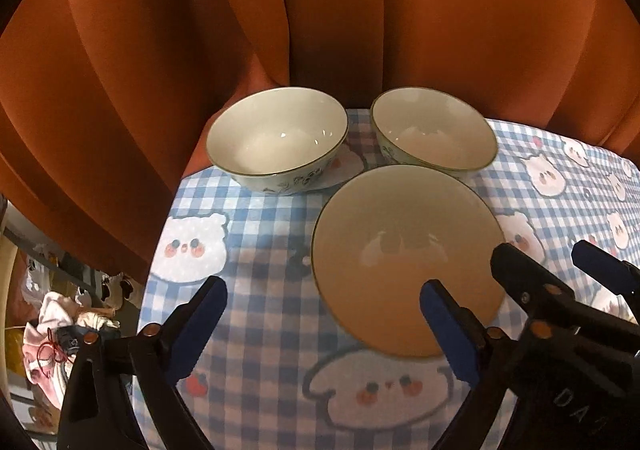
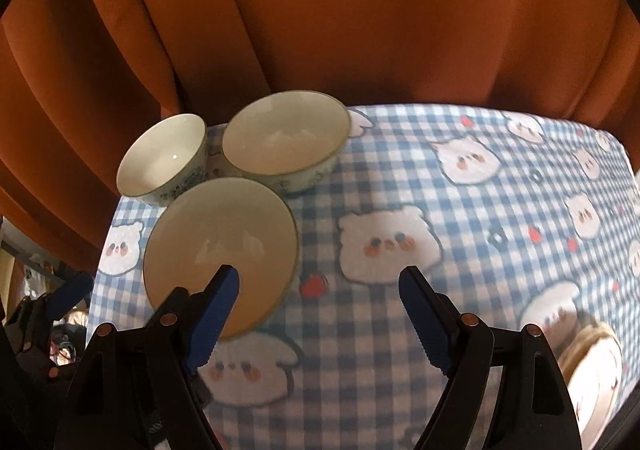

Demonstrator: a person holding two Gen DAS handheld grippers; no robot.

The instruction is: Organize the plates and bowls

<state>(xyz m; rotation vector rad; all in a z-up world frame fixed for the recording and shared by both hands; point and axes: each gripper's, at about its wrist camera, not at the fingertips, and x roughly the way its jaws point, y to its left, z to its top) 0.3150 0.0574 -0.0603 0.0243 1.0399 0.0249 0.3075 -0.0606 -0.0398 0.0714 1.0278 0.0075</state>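
**Bowls and plate grouped at the far corner of a checked table**

Crockery sits in a tight cluster on a blue-and-white checked tablecloth (image 1: 256,250) printed with white bear faces. Seen from the left wrist, the left bowl (image 1: 276,140) stands at eleven o'clock from the middle of the view and the right bowl (image 1: 434,132) at one o'clock, both upright, empty, with a dark rim line and a flower pattern on the outside. They stand side by side with a narrow strip of cloth between them. A pale plate (image 1: 404,258) lies just in front of the pair, towards four o'clock, its far rim overlapping the right bowl's near wall in the picture; whether they touch I cannot tell.

Behind the table hangs an orange curtain (image 1: 320,10) in heavy folds. At eight o'clock, beyond the table edge, is a heap of clothes (image 1: 60,330).

The left gripper (image 1: 324,302) hangs released, its blue-padded jaws spread wide with nothing between them; one pad overlaps the plate's near edge in the picture. The right gripper (image 2: 320,286) is likewise released and empty above bare cloth, with the plate (image 2: 220,246) at ten o'clock from it and the two bowls beyond.
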